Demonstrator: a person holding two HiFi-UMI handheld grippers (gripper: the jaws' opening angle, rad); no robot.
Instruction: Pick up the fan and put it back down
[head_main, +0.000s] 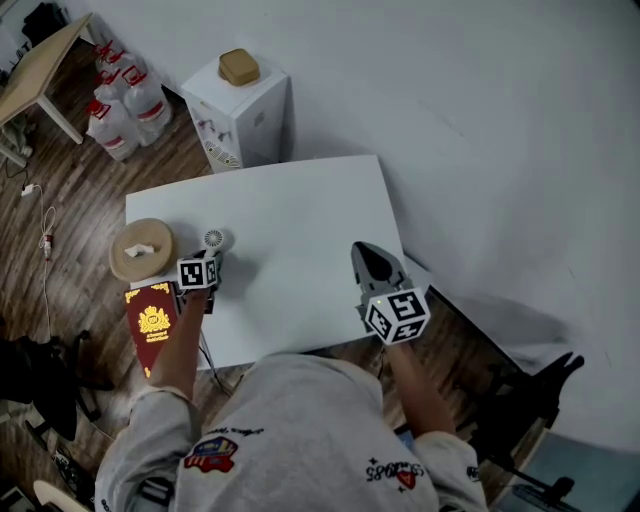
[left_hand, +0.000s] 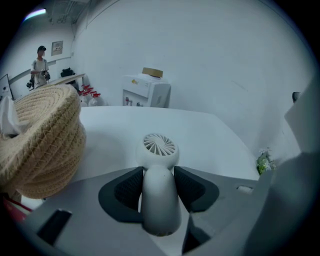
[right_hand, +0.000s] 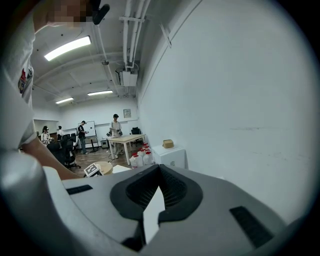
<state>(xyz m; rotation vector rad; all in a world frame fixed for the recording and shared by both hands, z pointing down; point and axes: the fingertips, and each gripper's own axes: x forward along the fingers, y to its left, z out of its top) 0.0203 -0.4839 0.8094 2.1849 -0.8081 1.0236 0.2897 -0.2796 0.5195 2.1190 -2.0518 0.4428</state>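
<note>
A small white handheld fan (left_hand: 159, 147) has a round grilled head and a smooth handle. My left gripper (left_hand: 159, 187) is shut on that handle, with a dark pad pressed against each side. In the head view the fan (head_main: 213, 239) sits low over the left part of the white table (head_main: 300, 230), just beyond my left gripper (head_main: 208, 264). Whether the fan touches the table I cannot tell. My right gripper (head_main: 368, 258) hovers over the table's right side with its jaws together and nothing between them; in its own view the right gripper (right_hand: 159, 170) looks out into the room.
A woven basket (head_main: 141, 249) stands at the table's left edge, close beside the fan, and fills the left of the left gripper view (left_hand: 40, 140). A red booklet (head_main: 151, 320) lies in front of it. A white cabinet (head_main: 240, 110) and water bottles (head_main: 125, 105) stand beyond the table.
</note>
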